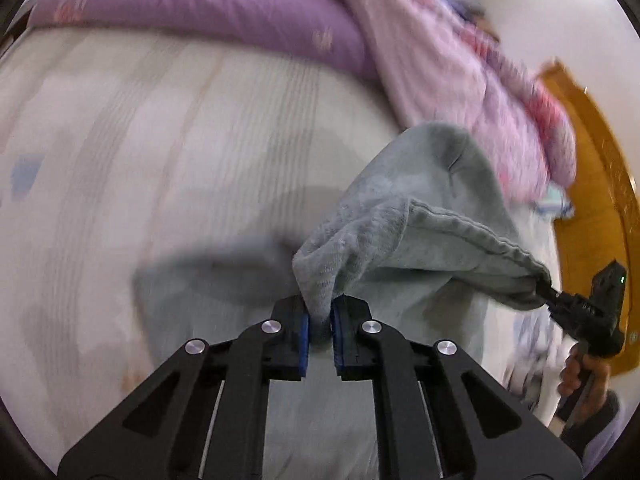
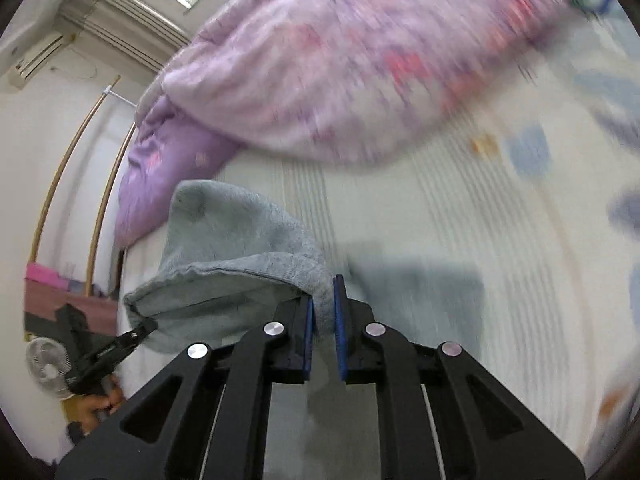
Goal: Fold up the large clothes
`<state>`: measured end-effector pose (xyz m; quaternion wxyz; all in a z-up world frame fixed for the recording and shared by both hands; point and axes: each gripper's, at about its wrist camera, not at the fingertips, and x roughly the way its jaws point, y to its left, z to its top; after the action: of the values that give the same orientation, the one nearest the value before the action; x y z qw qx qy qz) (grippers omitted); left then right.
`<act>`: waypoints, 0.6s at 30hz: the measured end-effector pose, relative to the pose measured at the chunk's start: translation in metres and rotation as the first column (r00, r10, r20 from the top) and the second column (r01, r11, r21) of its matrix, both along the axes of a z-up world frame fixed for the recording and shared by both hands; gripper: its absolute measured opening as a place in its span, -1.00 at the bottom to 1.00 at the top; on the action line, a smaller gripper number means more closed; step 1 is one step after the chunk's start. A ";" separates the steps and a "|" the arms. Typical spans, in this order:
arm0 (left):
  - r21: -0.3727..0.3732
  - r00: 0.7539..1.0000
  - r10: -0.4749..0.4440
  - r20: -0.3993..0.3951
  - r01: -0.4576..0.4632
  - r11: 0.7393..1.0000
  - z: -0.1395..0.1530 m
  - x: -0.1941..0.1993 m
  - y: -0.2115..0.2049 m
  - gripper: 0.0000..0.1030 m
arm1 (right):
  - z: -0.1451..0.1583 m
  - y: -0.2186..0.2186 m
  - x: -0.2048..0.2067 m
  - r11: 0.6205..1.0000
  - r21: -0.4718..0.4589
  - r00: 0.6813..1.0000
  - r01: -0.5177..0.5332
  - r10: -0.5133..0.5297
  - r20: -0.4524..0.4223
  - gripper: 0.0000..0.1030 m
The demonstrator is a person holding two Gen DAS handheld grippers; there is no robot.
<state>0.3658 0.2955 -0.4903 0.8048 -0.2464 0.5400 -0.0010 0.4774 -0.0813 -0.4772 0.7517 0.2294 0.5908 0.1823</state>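
A pale grey-green fleece garment [image 1: 404,216] hangs lifted above the bed, stretched between both grippers. My left gripper [image 1: 319,320] is shut on one corner of it between its blue pads. My right gripper [image 2: 322,320] is shut on the other corner of the garment [image 2: 240,248]. The right gripper also shows in the left wrist view [image 1: 548,292] at the right, pinching the cloth's hem. The left gripper shows in the right wrist view [image 2: 146,328] at the lower left, pinching the far corner. The garment sags in a fold between them.
The bed has a pale striped sheet [image 1: 160,152]. A purple and pink floral quilt [image 1: 248,4] is heaped along the far side and also shows in the right wrist view [image 2: 360,60]. A wooden door [image 1: 600,184] stands at right. A fan [image 2: 46,364] stands by the bedside.
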 end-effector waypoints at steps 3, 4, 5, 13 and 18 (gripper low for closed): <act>-0.066 0.990 -0.043 -0.134 0.034 0.997 -0.031 -0.036 -0.014 -0.60 | -0.033 -0.015 -0.038 0.998 -0.056 0.991 -0.021 0.014 -0.137 -0.64; -0.080 0.984 -0.053 -0.169 0.040 0.996 -0.038 -0.042 -0.018 -0.48 | -0.045 -0.016 -0.045 0.994 -0.098 0.983 -0.042 0.023 -0.184 -0.58; -0.081 0.982 -0.055 -0.179 0.042 0.996 -0.039 -0.048 -0.016 -0.39 | -0.049 -0.016 -0.047 0.993 -0.111 0.977 -0.051 0.027 -0.211 -0.53; -0.138 0.999 0.033 0.000 -0.033 0.990 0.027 -0.051 0.007 0.48 | 0.008 0.011 -0.024 0.993 -0.065 0.993 -0.100 0.095 -0.076 0.03; -0.105 0.996 -0.067 -0.062 0.060 0.993 -0.011 0.034 -0.008 0.48 | -0.012 0.091 0.047 0.967 -0.041 0.968 -0.250 0.249 -0.030 0.06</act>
<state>0.4001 0.2871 -0.5009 0.7725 -0.2704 0.5727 -0.0465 0.5243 0.0093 -0.4896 0.7203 0.1389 0.6282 0.2593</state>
